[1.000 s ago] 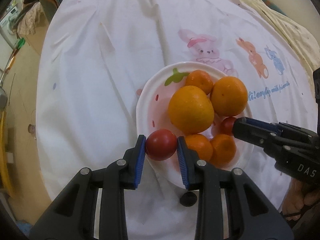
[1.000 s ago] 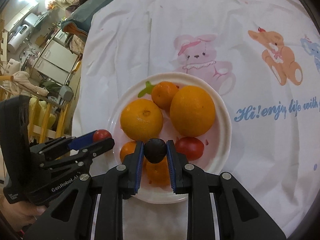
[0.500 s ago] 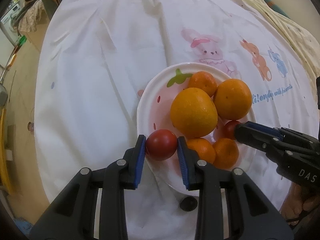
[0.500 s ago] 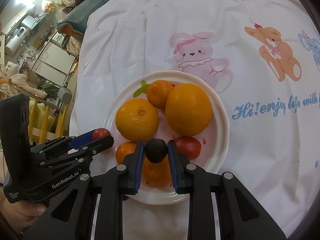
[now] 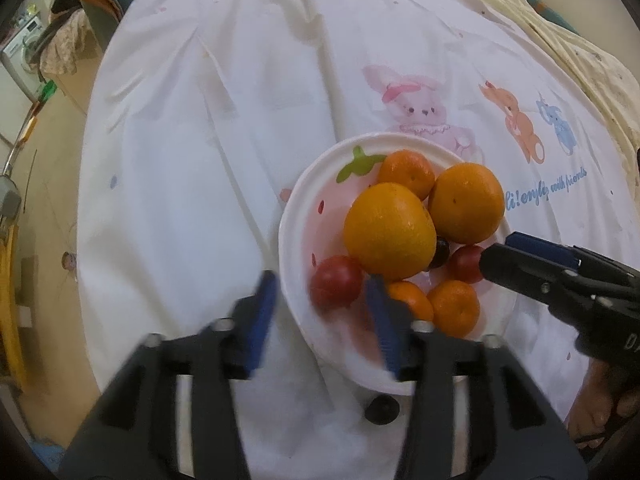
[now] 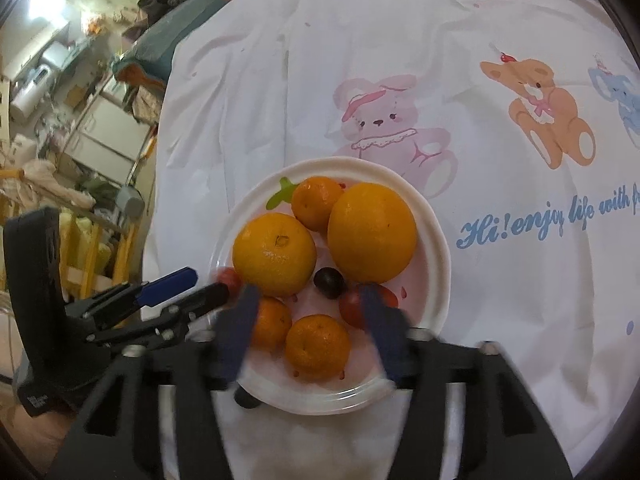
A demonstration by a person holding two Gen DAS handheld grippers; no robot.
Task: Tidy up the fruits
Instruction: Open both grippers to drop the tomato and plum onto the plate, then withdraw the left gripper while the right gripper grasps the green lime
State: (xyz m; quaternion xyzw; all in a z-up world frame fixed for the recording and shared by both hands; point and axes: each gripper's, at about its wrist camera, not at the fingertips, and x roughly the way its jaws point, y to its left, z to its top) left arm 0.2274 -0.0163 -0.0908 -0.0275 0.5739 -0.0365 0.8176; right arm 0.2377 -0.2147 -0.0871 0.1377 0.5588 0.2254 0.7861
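The right wrist view shows a dark plum (image 6: 329,282) lying whole on the white plate (image 6: 434,240) between the two big oranges (image 6: 372,232), where the left wrist view shows only its edge (image 5: 440,252) behind the front orange (image 5: 390,231). The left gripper (image 5: 322,312) has its jaws spread, a red tomato (image 5: 337,286) loose between them near the right finger; the right gripper (image 6: 312,332) is likewise spread, the plum just beyond its tips. The plate also holds three tangerines (image 6: 317,347) and a second tomato (image 6: 354,308).
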